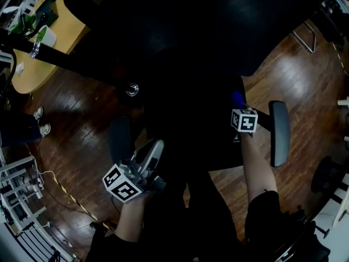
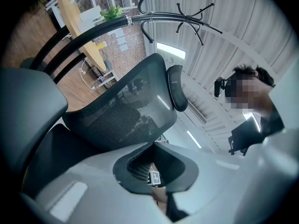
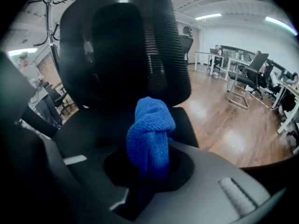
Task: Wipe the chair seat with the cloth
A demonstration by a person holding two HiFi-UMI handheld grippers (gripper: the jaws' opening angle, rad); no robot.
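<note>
Bunched fuzzy blue cloth point(image 3: 150, 129) clamped in right gripper point(image 3: 148, 169) over black chair seat point(image 3: 93, 125); left gripper point(image 2: 156, 169) closed, empty

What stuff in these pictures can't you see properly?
1. Chair seat: the head view is too dark to show dirt or wiped patches.
2. Blue cloth: in the right gripper view its lower end is hidden between the jaws of the right gripper. The head view shows only a blue corner behind that gripper.
3. Whether the cloth touches the seat: no view shows it.
</note>
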